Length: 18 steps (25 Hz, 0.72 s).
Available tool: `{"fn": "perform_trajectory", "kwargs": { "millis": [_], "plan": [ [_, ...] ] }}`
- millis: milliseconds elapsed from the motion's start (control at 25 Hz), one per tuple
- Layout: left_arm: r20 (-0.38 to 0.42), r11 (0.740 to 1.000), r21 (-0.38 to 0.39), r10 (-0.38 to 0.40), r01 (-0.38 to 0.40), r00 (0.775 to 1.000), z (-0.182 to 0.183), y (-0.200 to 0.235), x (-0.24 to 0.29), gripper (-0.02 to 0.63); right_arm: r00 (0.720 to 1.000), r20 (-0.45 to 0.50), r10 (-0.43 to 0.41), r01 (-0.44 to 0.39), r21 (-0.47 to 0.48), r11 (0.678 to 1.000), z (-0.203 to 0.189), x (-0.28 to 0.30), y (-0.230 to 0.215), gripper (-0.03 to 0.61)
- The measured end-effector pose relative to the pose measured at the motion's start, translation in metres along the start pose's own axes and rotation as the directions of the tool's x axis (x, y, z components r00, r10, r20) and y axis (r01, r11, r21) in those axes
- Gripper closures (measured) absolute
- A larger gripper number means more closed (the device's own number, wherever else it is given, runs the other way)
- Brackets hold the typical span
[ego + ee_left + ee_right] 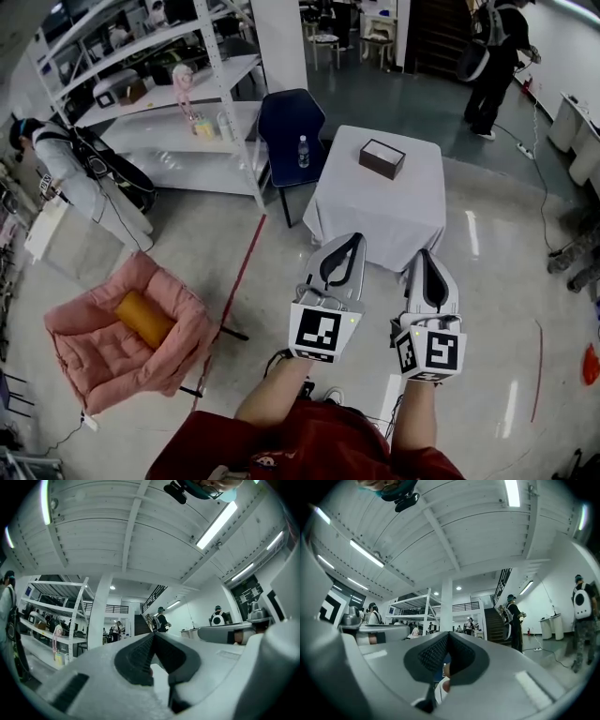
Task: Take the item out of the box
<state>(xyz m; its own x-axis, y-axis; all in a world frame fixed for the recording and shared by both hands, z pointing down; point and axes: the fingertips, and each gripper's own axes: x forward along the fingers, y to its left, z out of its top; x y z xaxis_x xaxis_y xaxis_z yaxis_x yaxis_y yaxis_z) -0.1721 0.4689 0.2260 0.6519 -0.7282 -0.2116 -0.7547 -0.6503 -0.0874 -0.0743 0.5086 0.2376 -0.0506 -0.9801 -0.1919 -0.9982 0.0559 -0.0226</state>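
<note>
A dark box (382, 157) with a white top stands on a small table under a white cloth (366, 206), ahead of me in the head view. Both grippers are held side by side in the air in front of the table, short of it and apart from the box. My left gripper (353, 240) is shut with nothing between its jaws; in its own view the pads (140, 656) meet at the tip (153, 634). My right gripper (424, 254) is shut and empty too, its tips touching (448, 634). Neither gripper view shows the box.
A blue chair (291, 127) with a water bottle (303, 152) stands left of the table. White shelving (169, 103) lies behind it. A pink chair (131, 347) holding an orange roll (143, 319) is at my left. People stand at far left (75, 173) and back right (497, 56).
</note>
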Motion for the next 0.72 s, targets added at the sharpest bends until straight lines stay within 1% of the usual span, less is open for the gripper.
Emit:
{"fn": "perform_trajectory", "kwargs": {
  "millis": [120, 320, 480, 640, 720],
  "plan": [
    [-0.028, 1.0, 0.0, 0.001, -0.001, 1.0, -0.008, -0.015, 0.007, 0.612, 1.0, -0.001, 0.002, -0.002, 0.006, 1.0, -0.005, -0.004, -0.015, 0.577],
    [-0.042, 1.0, -0.008, 0.005, -0.005, 0.999, -0.017, -0.033, 0.016, 0.612, 1.0, -0.004, 0.014, -0.014, 0.041, 0.999, -0.011, -0.009, -0.037, 0.577],
    [-0.036, 1.0, -0.005, 0.007, -0.007, 0.999, -0.02, -0.039, 0.025, 0.611, 1.0, -0.011, 0.018, -0.017, 0.047, 0.999, -0.016, -0.007, -0.049, 0.577],
    [-0.054, 1.0, -0.016, 0.005, -0.006, 0.999, -0.024, -0.039, 0.037, 0.611, 0.999, -0.02, 0.025, -0.025, 0.045, 0.999, -0.017, 0.002, -0.055, 0.577],
    [-0.047, 1.0, -0.014, -0.001, 0.0, 0.999, -0.026, -0.038, 0.042, 0.611, 0.999, -0.024, 0.024, -0.023, 0.048, 0.999, -0.02, 0.007, -0.057, 0.577]
  ]
}}
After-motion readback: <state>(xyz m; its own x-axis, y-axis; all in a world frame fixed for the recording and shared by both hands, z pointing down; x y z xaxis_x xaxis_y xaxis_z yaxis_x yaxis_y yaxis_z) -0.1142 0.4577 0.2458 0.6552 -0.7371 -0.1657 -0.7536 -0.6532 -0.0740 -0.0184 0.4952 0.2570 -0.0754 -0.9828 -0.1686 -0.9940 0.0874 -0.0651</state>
